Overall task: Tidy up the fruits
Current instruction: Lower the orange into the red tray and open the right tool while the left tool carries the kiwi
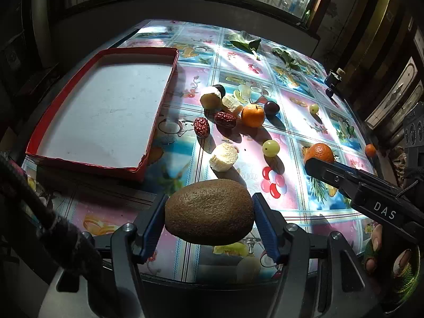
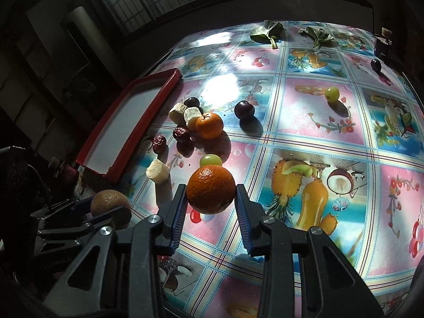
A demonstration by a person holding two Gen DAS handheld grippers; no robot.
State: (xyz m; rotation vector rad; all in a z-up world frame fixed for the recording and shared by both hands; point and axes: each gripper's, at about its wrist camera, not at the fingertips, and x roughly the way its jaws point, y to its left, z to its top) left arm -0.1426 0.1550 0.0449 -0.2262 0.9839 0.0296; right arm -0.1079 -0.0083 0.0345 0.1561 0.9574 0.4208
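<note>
My left gripper [image 1: 209,212] is shut on a brown kiwi [image 1: 209,212] held above the table's near edge. My right gripper [image 2: 210,196] is shut on an orange [image 2: 210,189]; it shows in the left wrist view [image 1: 319,153] at the right. The empty red tray [image 1: 169,92] lies at the left, also seen in the right wrist view [image 2: 132,122]. Loose fruit lies between: a second orange [image 1: 253,115], two red dates [image 1: 201,127], banana pieces [image 1: 224,156], green grapes [image 1: 270,148] and dark plums [image 1: 271,108].
The table carries a glossy fruit-print cloth [image 2: 318,137]. Green leaves [image 1: 245,41] lie at the far edge. A small orange [image 1: 370,150], a dark plum [image 2: 375,65] and a dark box [image 2: 381,42] sit near the right edge. Windows and a wall stand behind.
</note>
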